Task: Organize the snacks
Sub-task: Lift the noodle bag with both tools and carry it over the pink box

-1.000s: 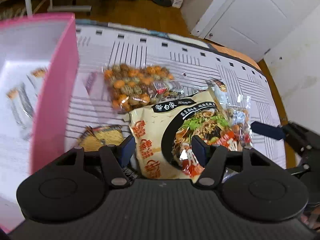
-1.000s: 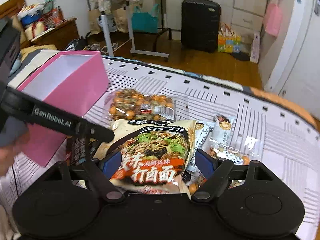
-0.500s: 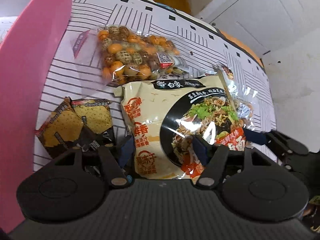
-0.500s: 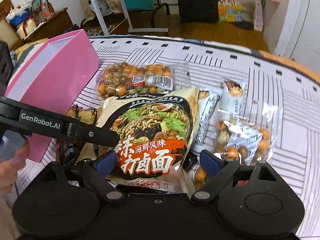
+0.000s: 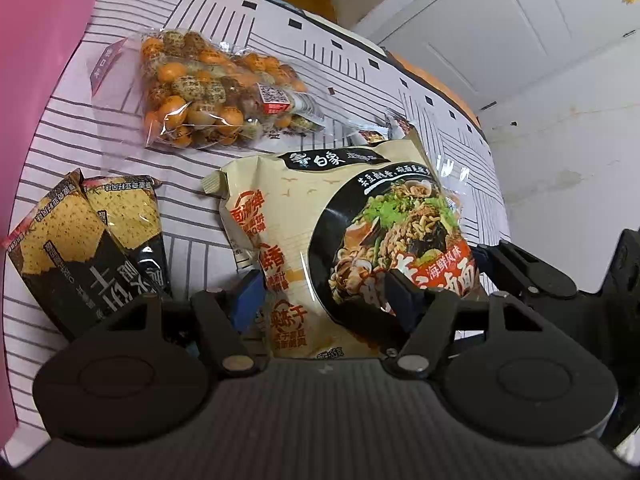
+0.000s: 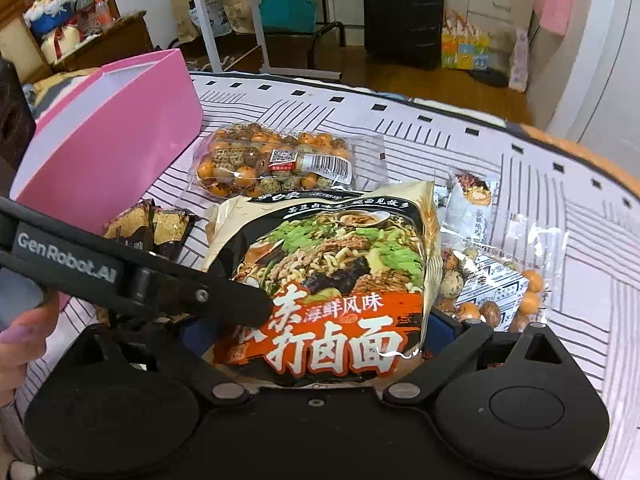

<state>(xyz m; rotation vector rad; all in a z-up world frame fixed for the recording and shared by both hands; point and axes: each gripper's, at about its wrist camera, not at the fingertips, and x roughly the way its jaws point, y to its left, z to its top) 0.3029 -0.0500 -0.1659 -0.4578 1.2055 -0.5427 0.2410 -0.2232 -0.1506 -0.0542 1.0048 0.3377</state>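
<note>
We have both hand-held grippers, the left [image 5: 324, 300] half open and the right [image 6: 316, 332] just opened wide, straddling the noodle bag [image 6: 332, 272] ungripped, while every snack ahead lies outside the pink box [image 6: 116, 148] at their left.

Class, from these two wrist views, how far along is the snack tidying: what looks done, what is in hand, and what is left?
Done: nothing visibly; the pink box shows no snacks here. In hand: both grippers straddle the noodle packet, the right gripper with jaws just widened around it, the left gripper half open; no grip shows yet. Left: the bag of round snacks, two dark cracker packs, and small packets.
</note>
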